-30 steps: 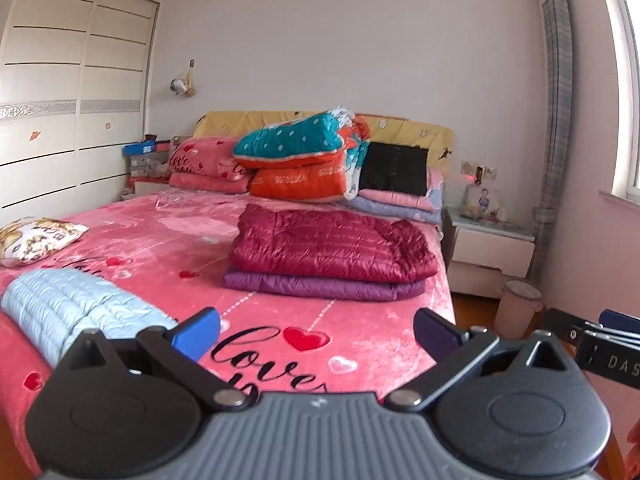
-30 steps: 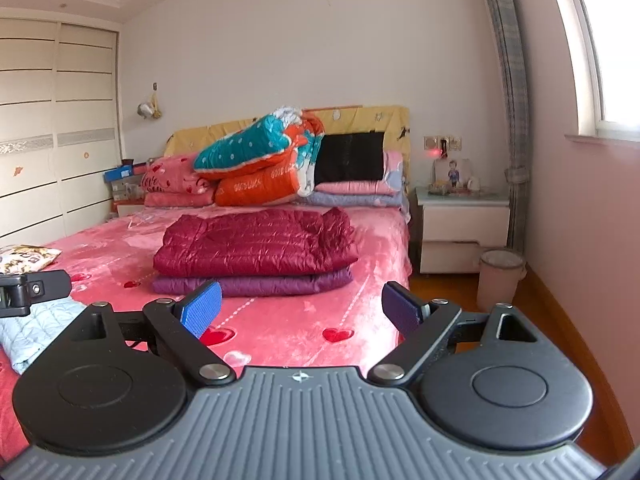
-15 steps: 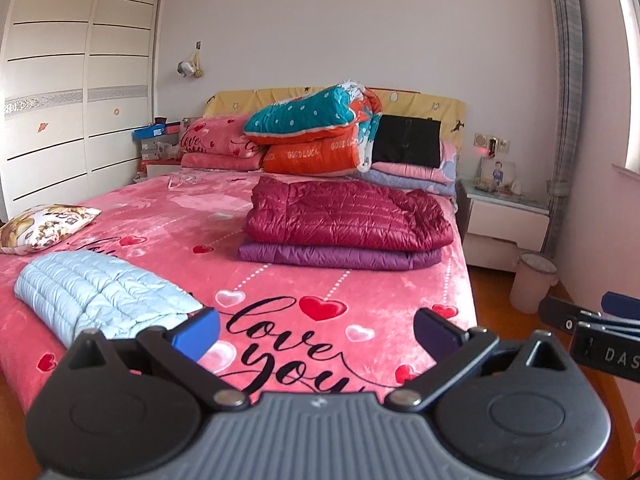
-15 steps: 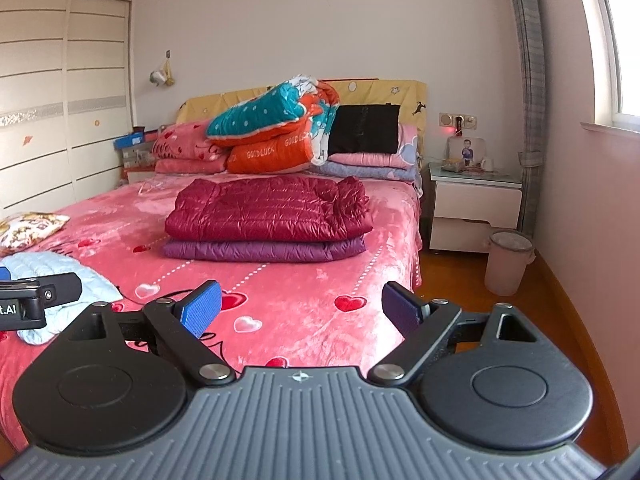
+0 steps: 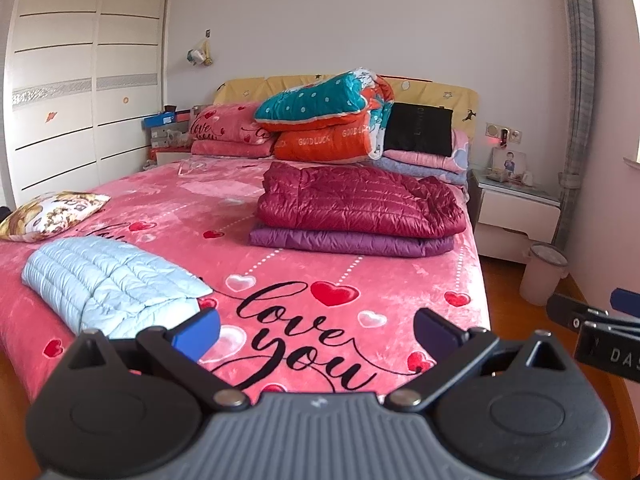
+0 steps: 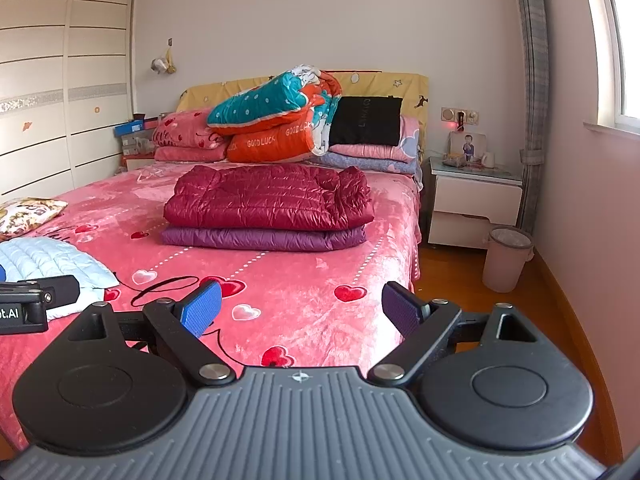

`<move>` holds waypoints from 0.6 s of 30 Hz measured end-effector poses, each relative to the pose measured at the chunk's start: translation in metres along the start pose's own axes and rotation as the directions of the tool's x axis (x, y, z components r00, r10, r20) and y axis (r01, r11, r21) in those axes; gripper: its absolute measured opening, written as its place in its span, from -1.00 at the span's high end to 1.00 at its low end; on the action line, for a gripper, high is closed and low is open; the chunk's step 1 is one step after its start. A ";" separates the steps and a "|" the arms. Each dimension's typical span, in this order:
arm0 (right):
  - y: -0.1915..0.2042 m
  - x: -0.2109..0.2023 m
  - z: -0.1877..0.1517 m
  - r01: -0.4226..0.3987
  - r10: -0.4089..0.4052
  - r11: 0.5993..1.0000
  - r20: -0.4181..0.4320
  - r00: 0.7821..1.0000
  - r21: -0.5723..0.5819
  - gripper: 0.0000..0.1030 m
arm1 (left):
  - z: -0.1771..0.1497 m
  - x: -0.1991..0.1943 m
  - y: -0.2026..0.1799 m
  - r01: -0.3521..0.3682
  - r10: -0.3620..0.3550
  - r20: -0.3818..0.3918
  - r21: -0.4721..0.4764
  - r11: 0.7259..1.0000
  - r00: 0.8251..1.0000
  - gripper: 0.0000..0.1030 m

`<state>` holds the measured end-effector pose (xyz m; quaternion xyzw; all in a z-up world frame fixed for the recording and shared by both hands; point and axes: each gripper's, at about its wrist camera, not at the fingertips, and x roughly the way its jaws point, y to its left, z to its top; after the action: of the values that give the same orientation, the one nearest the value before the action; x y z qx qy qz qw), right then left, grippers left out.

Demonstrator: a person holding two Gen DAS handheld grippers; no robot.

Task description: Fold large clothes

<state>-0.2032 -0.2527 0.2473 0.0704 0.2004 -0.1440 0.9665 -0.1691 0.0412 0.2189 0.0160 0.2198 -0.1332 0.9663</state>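
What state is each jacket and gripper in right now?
left gripper: open, empty
right gripper: open, empty
maroon jacket: folded, stacked on purple one
purple jacket: folded, bottom of stack
light blue jacket: folded, lying apart near the bed's foot

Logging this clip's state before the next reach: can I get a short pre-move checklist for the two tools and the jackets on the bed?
1. Left tool open and holding nothing: ok.
2. Right tool open and holding nothing: ok.
3. Light blue down jacket lies on the bed, near its foot and within view: ok.
4. Light blue down jacket fully folded: cannot tell; its near end is hidden behind the left tool.
5. Maroon down jacket rests folded on the purple jacket: ok.
6. Pink bedspread beside the stack is bare: ok.
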 end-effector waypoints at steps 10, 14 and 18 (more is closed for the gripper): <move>-0.003 0.008 0.000 -0.001 0.001 1.000 -0.009 1.000 -0.018 -1.00 | -0.001 0.002 0.002 -0.012 0.012 -0.011 0.001 1.000 1.000 -0.98; -0.005 0.013 -0.001 -0.003 0.003 1.000 -0.014 1.000 -0.020 -1.00 | -0.002 0.003 0.002 -0.014 0.014 -0.012 0.002 1.000 1.000 -0.98; -0.009 0.018 -0.001 -0.011 0.010 1.000 -0.016 1.000 -0.018 -1.00 | -0.003 0.005 0.003 -0.014 0.014 -0.016 0.000 1.000 1.000 -0.98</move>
<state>-0.1902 -0.2655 0.2386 0.0638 0.2090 -0.1365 0.9662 -0.1654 0.0434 0.2146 0.0186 0.2274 -0.1264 0.9654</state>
